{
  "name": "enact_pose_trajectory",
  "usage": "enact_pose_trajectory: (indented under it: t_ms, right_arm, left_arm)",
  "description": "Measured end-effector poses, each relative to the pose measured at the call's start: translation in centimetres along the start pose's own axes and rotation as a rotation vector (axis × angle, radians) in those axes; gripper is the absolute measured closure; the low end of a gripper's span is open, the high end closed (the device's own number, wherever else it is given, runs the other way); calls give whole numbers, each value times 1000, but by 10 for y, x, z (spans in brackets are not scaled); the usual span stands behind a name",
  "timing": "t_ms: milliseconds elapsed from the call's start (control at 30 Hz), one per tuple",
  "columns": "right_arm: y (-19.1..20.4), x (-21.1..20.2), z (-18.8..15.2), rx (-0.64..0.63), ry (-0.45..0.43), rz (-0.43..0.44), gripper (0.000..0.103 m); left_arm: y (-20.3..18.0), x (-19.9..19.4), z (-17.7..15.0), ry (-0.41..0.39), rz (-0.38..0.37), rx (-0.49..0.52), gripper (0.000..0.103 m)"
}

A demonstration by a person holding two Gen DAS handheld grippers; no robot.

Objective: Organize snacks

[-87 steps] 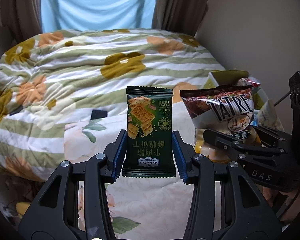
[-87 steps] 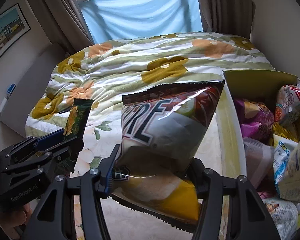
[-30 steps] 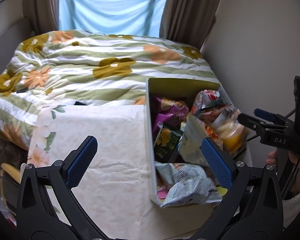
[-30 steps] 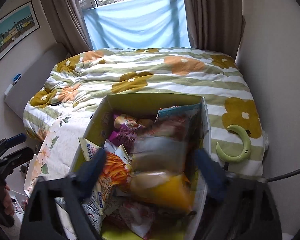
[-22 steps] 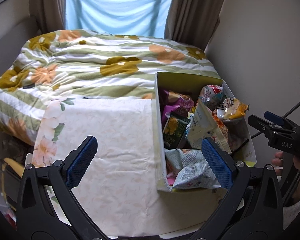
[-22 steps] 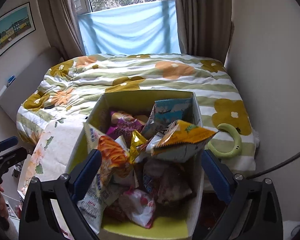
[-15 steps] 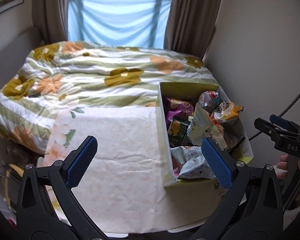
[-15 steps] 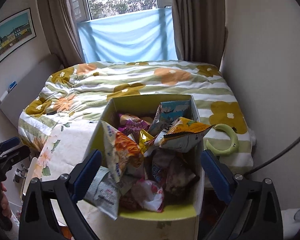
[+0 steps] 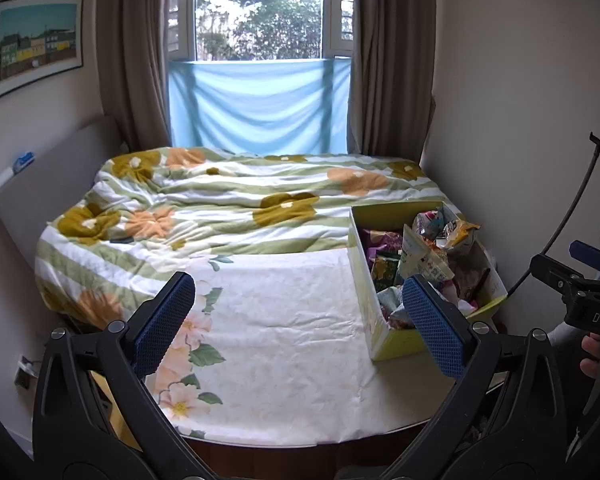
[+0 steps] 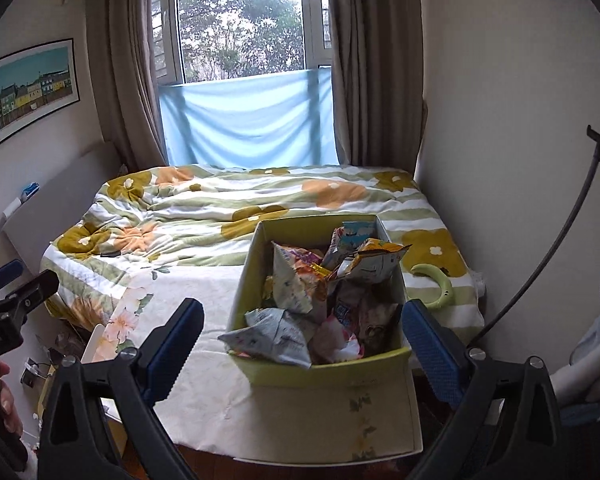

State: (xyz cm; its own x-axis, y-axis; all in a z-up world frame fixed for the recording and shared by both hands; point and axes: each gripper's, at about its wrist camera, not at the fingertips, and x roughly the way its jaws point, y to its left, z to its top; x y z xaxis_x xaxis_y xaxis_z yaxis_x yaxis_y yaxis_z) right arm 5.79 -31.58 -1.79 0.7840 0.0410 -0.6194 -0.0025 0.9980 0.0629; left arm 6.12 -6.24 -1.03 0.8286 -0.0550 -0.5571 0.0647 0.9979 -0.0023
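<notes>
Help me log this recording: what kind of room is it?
Most likely a home bedroom: a bed with a flowered quilt, a curtained window behind it, and a framed picture on the wall. A yellow-green box of snack bags sits at the foot.

1 box (image 10: 324, 372), 2 grippers, many snack bags (image 10: 296, 284).

1. A yellow-green open box (image 10: 324, 372) sits at the right side of the table, on its pale floral cloth
2. Crumpled snack bags (image 10: 300, 280) fill it in a jumble, several poking above the rim
3. An orange-topped bag (image 10: 374, 260) lies tilted on top, near the far right corner
</notes>
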Motion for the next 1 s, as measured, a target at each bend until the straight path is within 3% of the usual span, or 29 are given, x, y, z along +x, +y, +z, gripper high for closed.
enact_pose_trajectory:
  t_ms: [367, 1000]
  right_arm:
    - [22, -15, -18, -1, -22, -13, 5]
    - [27, -16, -17, 2, -30, -15, 5]
  left_arm:
    - [7, -21, -19, -12, -2, 5, 0]
    - [5, -19, -16, -9, -3, 7, 0]
